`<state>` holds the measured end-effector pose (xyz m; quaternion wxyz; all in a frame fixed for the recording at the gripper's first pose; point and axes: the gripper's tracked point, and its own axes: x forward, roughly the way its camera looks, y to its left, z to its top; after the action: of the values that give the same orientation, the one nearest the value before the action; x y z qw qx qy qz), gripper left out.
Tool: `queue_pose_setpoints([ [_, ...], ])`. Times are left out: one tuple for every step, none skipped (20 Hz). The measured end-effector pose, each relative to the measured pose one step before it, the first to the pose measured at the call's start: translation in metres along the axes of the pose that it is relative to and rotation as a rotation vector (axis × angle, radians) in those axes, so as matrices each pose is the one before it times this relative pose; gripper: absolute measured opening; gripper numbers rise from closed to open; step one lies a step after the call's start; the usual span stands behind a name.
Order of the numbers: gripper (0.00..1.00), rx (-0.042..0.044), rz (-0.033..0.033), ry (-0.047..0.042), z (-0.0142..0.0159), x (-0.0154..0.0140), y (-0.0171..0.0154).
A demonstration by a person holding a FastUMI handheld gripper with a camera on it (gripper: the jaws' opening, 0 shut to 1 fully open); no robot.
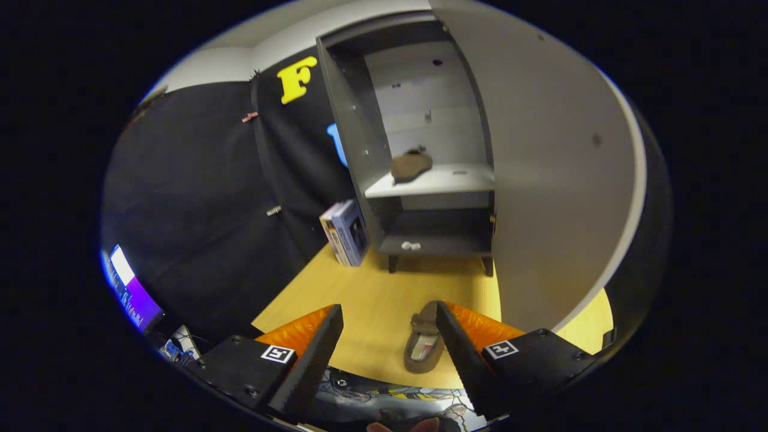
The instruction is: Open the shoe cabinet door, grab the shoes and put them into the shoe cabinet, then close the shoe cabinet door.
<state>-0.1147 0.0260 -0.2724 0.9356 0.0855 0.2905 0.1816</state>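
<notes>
**Cabinet open, one shoe in, one on floor**

Gripper (389, 336) has its fingers spread wide, holding nothing, above the wooden floor (372, 300). Second shoe (425, 347) lies on the floor between the fingers, close to the right one. Beyond: shoe cabinet (360, 150), door (552, 168) swung open to the right. First shoe (411, 165) sits on shelf (456, 179). Box (348, 233) leans beside cabinet.

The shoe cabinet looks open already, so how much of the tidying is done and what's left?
Done: the cabinet door is swung wide open, and one brown shoe already lies on the shelf of the shoe cabinet. In hand: nothing yet; the gripper is open, with the second shoe on the wooden floor between its fingers, against one of them. Left: grab that shoe, put it inside, then close the door.
</notes>
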Motion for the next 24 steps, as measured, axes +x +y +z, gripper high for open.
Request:
queue_pose_setpoints([
  [0.99,-0.00803,-0.00798,0.04071,-0.01940,0.01307,-0.00064],
  [0.99,-0.00473,-0.00572,0.03371,-0.01666,0.01608,-0.00089],
  [0.99,0.00079,-0.00289,0.04152,-0.01623,0.01806,-0.00107],
  [0.99,0.00905,-0.00183,0.03909,-0.01514,0.01741,0.00086],
  [0.99,0.01312,-0.00322,0.03215,-0.01411,0.01642,0.00048],
  [0.99,0.01267,-0.00569,0.03609,-0.01357,0.01394,-0.00126],
  [0.99,0.00965,-0.01158,0.02436,-0.01113,0.01617,-0.00563],
  [0.99,0.00151,-0.00543,0.02530,-0.01053,0.01564,-0.00323],
  [0.99,-0.00207,-0.01009,0.02774,-0.01067,0.01647,-0.00307],
  [0.99,0.00033,-0.00487,0.02753,-0.01080,0.01600,-0.00295],
  [0.99,0.00636,-0.01125,0.02874,-0.00953,0.01345,-0.00466],
  [0.99,0.01474,-0.01174,0.02179,-0.00672,0.01194,-0.00391],
  [0.99,0.01701,-0.00242,0.00329,-0.00012,0.00991,-0.00133],
  [0.97,0.00979,-0.00291,-0.01157,0.00298,0.00745,-0.00074],
  [0.95,0.00086,-0.00492,-0.01327,0.00400,0.00889,-0.00067],
  [0.93,-0.00343,-0.00763,-0.01611,0.00352,0.00625,-0.00110],
  [0.93,-0.00153,-0.00978,-0.01789,0.00358,0.00766,-0.00140],
  [0.89,0.00028,-0.01752,-0.01423,0.00277,0.00767,-0.00316],
  [0.88,0.00745,-0.02124,-0.01586,0.00446,0.00697,-0.00231],
  [0.84,0.00661,-0.02554,-0.01877,0.00470,0.00664,-0.00391],
  [0.82,0.00522,-0.02496,-0.01716,0.00423,0.00766,-0.00521],
  [0.75,0.00289,-0.02840,-0.01224,0.00306,0.00592,-0.00559],
  [0.71,0.00224,-0.01864,-0.01463,0.00366,0.00384,-0.00405],
  [0.60,0.00140,-0.01855,-0.01419,0.00377,0.00463,-0.00431],
])
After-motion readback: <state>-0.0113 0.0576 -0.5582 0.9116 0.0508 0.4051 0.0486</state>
